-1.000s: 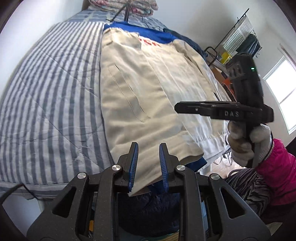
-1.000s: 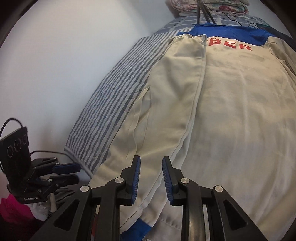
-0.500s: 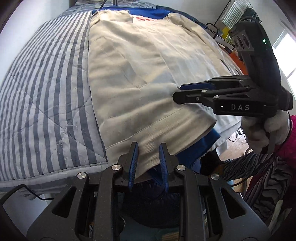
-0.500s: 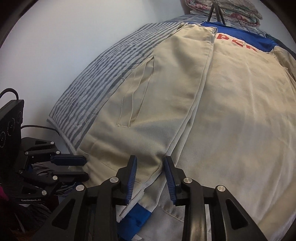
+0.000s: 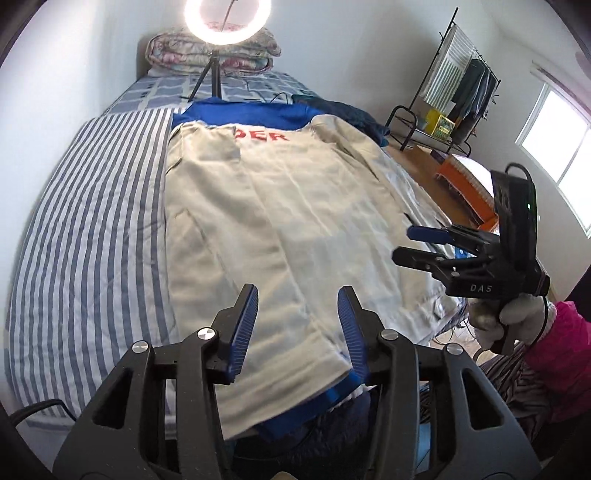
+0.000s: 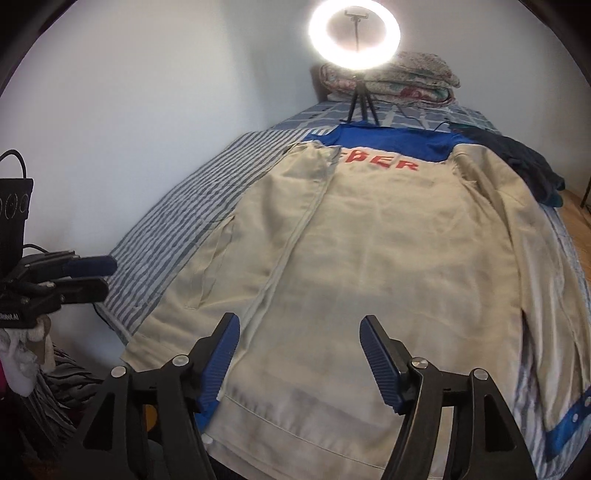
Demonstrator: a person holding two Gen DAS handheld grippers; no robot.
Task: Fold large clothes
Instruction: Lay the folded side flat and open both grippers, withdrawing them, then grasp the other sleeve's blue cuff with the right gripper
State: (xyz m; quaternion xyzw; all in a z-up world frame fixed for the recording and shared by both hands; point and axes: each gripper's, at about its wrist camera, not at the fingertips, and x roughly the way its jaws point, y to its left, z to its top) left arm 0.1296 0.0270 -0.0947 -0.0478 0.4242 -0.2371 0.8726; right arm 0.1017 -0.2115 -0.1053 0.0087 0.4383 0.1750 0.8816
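Both grippers have lifted off the beige jacket (image 6: 369,258), left gripper (image 5: 297,328) and right gripper (image 6: 299,358) jaws opening, empty.

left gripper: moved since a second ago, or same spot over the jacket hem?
Yes. The left gripper has pulled up and back from the jacket: the ring light, earlier out of frame, now shows. Its jaws are opening, nothing between them.

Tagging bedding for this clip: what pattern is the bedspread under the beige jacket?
Blue-grey and white stripes on the bedspread, clearest in the left wrist view, left of the jacket.
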